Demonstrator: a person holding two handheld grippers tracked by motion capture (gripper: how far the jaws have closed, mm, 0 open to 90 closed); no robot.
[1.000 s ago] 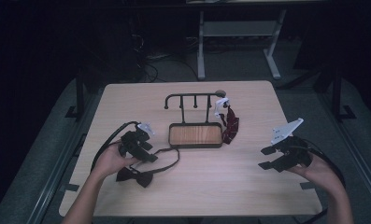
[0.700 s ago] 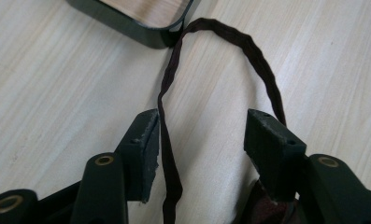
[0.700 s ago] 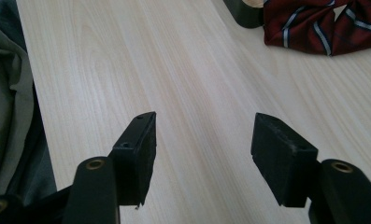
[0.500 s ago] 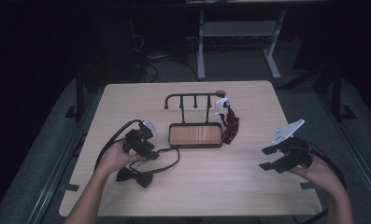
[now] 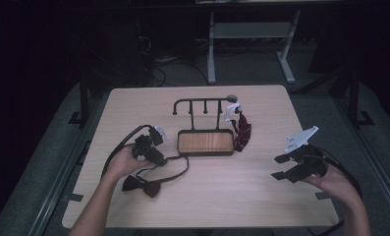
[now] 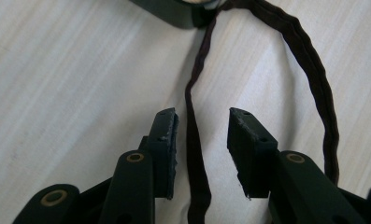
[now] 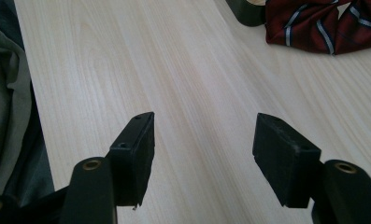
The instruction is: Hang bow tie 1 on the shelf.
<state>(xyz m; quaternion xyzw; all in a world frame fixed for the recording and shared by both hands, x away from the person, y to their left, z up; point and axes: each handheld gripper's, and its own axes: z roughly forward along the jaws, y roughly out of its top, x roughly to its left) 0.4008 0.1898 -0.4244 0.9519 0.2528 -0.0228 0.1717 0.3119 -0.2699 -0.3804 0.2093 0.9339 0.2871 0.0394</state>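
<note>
Two grippers on table. Left gripper, left of wooden tray, jaws apart astride bow tie strap; bow tie below-left of tray. Striped tie touching tray's right end. Right gripper far right, jaws wide, empty. No legible writing.

Dark bow tie flat on the table, its thin strap looped toward the tray.
</note>
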